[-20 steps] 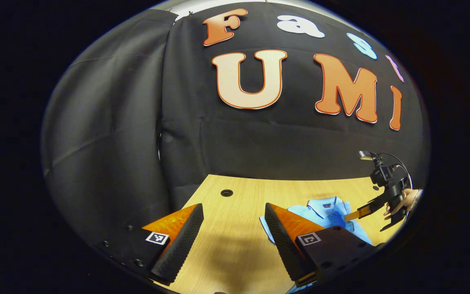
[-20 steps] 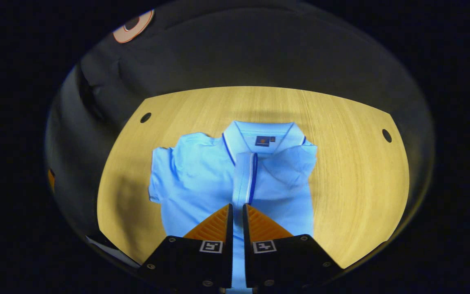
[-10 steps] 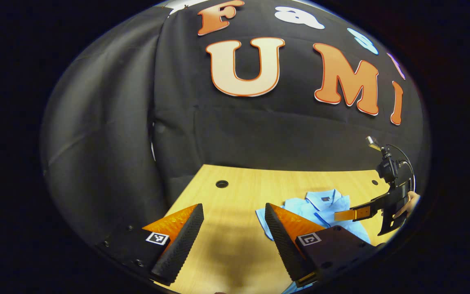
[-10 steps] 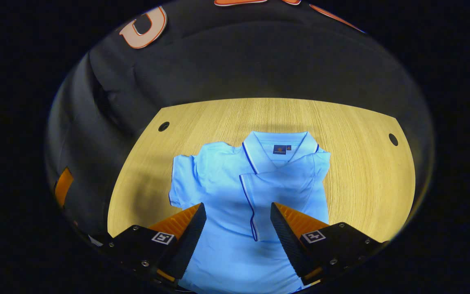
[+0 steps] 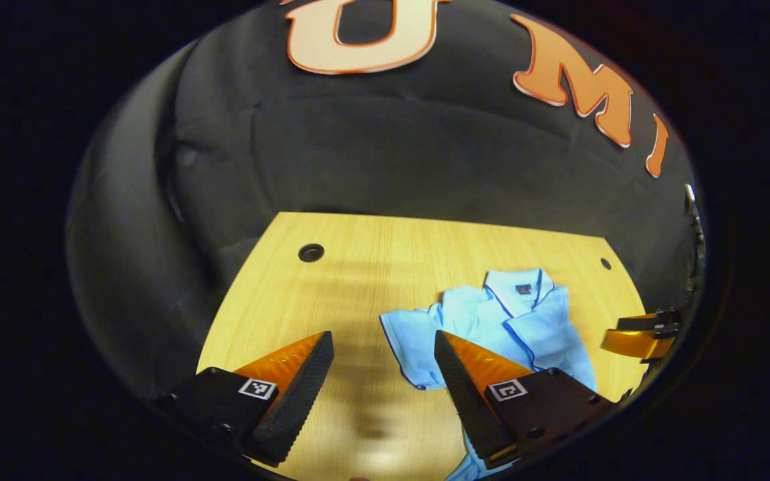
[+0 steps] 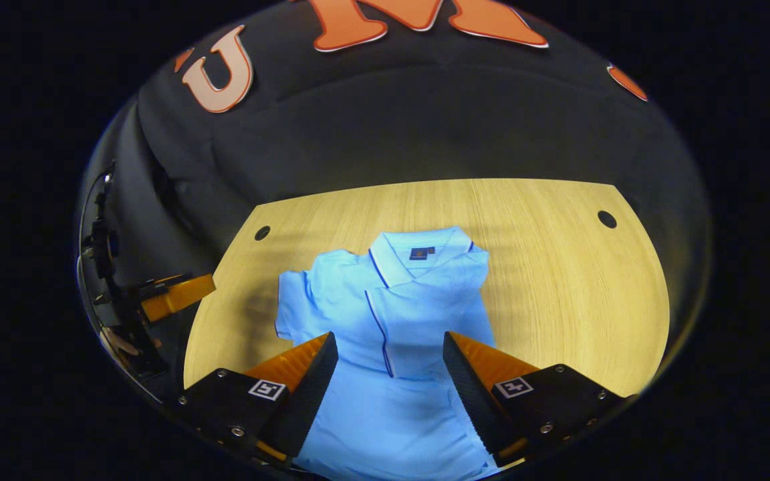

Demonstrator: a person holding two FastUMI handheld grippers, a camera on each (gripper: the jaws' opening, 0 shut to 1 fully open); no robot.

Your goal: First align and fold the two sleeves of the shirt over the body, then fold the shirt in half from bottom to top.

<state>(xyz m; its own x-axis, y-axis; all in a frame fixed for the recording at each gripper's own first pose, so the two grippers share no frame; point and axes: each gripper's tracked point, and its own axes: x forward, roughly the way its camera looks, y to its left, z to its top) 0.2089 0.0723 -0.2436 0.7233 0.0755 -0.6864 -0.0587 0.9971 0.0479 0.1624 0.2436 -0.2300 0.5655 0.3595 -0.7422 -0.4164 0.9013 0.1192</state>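
Shirt flat on the wooden table, one sleeve folded over its body.
I see my right gripper and left gripper both spread wide above it, holding nothing.

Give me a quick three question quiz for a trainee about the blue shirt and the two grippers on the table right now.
1. True or false: the right gripper is shut on the shirt.
2. Which sleeve is already folded over the body? A) the one toward the right gripper's side B) the one toward the left gripper C) both
3. Fill in: the shirt lies on a ____ table with its collar toward the booth wall.

Key:
1. False; its jaws are open above the shirt.
2. A; the other sleeve is spread flat on the table.
3. Wooden.
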